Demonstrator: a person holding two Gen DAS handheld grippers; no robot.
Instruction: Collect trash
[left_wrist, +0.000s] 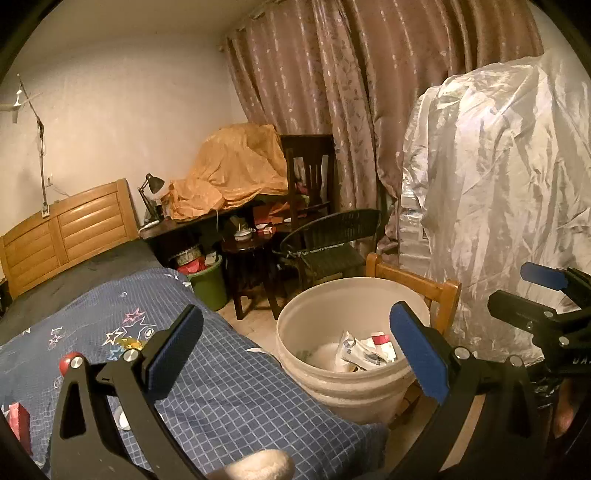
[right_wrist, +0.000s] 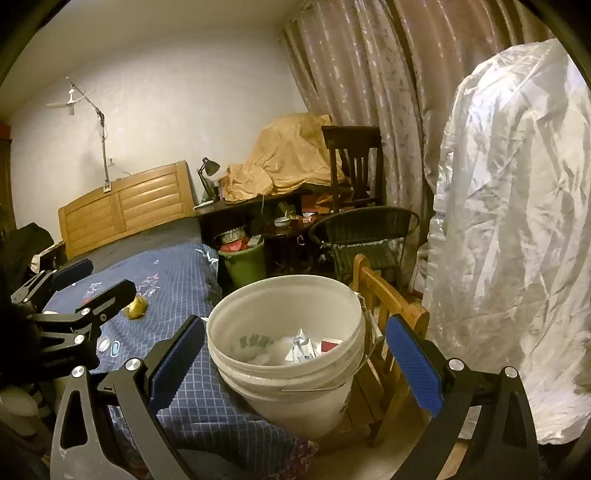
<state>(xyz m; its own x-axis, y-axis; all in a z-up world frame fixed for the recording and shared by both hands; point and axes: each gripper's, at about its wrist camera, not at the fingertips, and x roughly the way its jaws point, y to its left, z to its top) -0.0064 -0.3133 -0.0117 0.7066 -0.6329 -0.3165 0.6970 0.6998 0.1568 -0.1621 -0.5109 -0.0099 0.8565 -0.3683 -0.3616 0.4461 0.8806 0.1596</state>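
holding crumpled wrappers (right_wrist: 304, 347), white bucket (right_wrist: 258, 387) between wide-spread, empty left gripper (left_wrist: 295, 350) and right gripper (right_wrist: 295, 365)

**A lived-in bedroom**

A bed (left_wrist: 229, 387) with a blue checked quilt and wooden headboard (left_wrist: 70, 232) stands by floor-length curtains (left_wrist: 332, 92). A cluttered desk (right_wrist: 251, 205) carries a lamp (right_wrist: 207, 173); chairs (right_wrist: 369, 229) crowd beside it.
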